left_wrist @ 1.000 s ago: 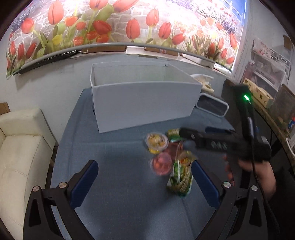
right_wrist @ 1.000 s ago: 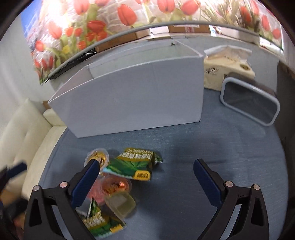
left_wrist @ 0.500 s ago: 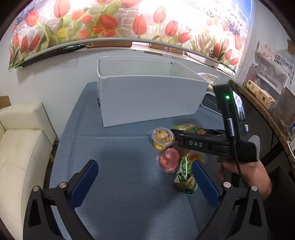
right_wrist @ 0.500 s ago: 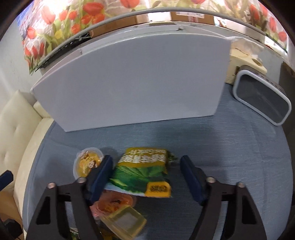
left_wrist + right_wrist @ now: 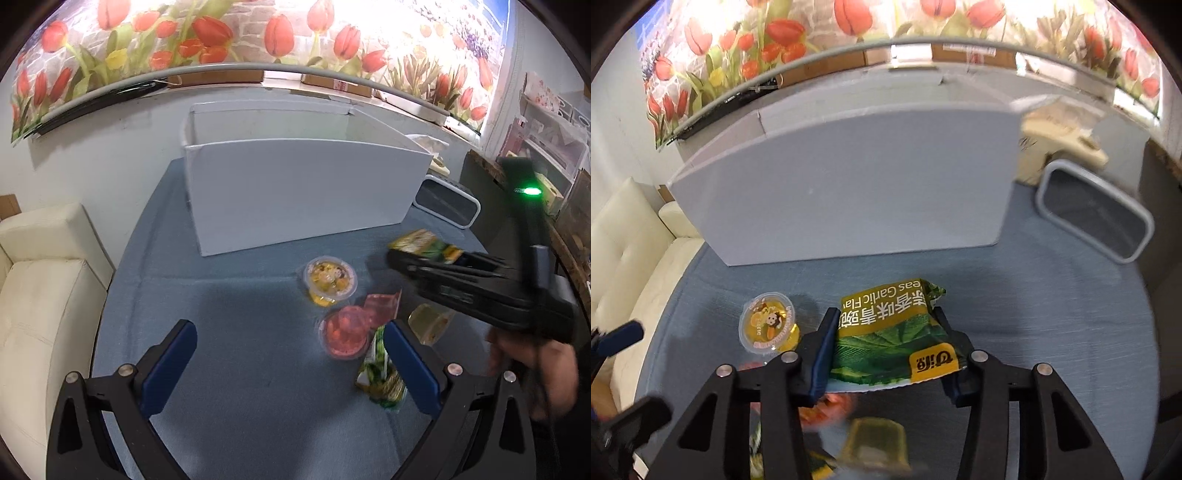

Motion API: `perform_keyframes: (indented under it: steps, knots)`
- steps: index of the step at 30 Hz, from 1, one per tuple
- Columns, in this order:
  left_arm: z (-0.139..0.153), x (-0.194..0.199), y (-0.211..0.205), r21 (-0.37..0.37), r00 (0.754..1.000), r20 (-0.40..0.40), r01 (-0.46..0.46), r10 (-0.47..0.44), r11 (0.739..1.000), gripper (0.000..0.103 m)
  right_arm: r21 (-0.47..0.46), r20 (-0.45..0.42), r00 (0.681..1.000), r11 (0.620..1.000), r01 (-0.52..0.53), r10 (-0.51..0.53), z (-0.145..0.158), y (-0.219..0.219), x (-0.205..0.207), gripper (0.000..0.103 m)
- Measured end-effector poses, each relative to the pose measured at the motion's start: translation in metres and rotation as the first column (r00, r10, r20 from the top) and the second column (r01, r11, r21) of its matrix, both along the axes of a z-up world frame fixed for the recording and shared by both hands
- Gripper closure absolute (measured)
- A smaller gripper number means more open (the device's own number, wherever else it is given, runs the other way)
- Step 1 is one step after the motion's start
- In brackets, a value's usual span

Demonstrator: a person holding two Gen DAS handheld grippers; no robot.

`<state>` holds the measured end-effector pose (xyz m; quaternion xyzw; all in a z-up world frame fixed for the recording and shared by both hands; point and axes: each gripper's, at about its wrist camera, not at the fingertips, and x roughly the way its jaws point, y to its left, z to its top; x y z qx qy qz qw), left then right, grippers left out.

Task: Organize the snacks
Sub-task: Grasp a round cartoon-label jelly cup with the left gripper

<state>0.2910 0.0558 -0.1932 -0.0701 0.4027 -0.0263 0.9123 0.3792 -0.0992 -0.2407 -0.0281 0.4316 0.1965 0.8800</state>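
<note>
The right claw [image 5: 886, 345] is closing on the green foil snack bag with yellow label [image 5: 892, 341] — both blue pads sit against its sides, and it appears lifted off the blue cloth-covered counter [image 5: 1052, 332], just in front of the large white open-topped box [image 5: 849, 184]. The left claw [image 5: 290, 363] stands wide apart with nothing between its pads, farther out from the box. Near that box's front wall sits a round yellow jelly cup [image 5: 330, 280]; beyond it, farther from the box, lie a pink jelly cup [image 5: 345, 334], a small amber square cup [image 5: 428, 323] — blurred — and a second green packet [image 5: 380, 376].
</note>
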Motion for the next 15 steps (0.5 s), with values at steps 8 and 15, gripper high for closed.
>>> perform_keyframes:
  steps: [8, 15]
  knots:
    - [-0.019, 0.056, -0.034, 0.030, 0.998, -0.062, 0.028, -0.026, 0.999, 0.000, 0.045, 0.081, 0.997, 0.999, -0.001, -0.003, 0.042, -0.056, -0.041, 0.051]
    - [-0.038, 0.085, -0.030, -0.023, 0.992, -0.122, 0.021, -0.024, 1.000, 0.018, 0.070, 0.098, 0.995, 0.998, -0.007, 0.000, 0.051, -0.074, -0.062, 0.051]
